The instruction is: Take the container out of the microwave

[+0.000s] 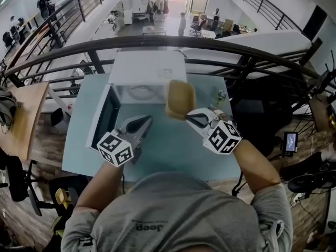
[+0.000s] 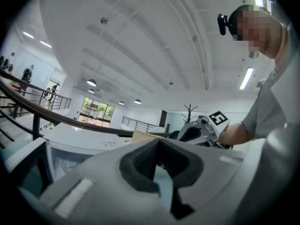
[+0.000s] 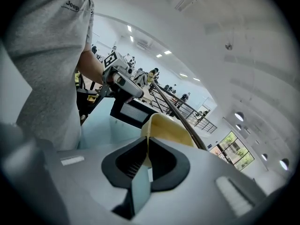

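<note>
Container (image 1: 181,98) outside the microwave (image 1: 147,70), above the tabletop (image 1: 173,151)

The right claw (image 1: 185,117) is closed tightly on the rim of the beige container, at 5 o'clock from the open microwave (its door (image 1: 105,117) stands at 9 o'clock); the left claw (image 1: 146,121) is closed on nothing.

Singles mostly, with the grippers in a pair.
One pale blue rectangular table (image 1: 173,154); one white box-shaped microwave (image 1: 147,67) with one dark-windowed door (image 1: 107,117); one beige rounded container (image 1: 181,97); two grey handheld grippers, the left gripper (image 1: 142,121) and the right gripper (image 1: 186,118), each carrying one black-and-white marker cube (image 1: 115,148), two cubes in all.
</note>
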A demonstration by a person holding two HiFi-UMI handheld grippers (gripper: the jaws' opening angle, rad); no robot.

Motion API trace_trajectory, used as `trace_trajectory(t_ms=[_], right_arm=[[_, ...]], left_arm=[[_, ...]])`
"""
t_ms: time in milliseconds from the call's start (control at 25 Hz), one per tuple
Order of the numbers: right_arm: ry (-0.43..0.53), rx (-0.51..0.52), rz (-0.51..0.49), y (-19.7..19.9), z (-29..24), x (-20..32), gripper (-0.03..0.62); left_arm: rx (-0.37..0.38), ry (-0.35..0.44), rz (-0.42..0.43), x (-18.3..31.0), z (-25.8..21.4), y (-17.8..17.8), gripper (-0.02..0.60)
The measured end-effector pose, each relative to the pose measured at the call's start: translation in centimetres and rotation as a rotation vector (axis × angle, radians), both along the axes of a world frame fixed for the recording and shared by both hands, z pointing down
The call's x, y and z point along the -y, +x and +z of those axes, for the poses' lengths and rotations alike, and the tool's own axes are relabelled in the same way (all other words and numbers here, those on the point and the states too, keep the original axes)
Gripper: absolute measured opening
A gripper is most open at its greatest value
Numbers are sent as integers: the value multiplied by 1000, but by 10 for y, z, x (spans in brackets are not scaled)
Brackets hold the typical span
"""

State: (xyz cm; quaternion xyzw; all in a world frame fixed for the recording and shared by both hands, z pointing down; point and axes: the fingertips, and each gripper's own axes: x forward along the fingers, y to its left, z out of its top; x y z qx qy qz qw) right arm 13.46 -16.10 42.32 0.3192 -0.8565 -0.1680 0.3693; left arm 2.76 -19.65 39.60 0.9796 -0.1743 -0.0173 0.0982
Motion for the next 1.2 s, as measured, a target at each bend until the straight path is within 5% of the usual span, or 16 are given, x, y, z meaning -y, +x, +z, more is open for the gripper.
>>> trace_trajectory(t_ms=[1200], right_arm=[[-151,-66,141,41,175,0,18]], left_arm=[[132,-115,51,3,124,53,29]])
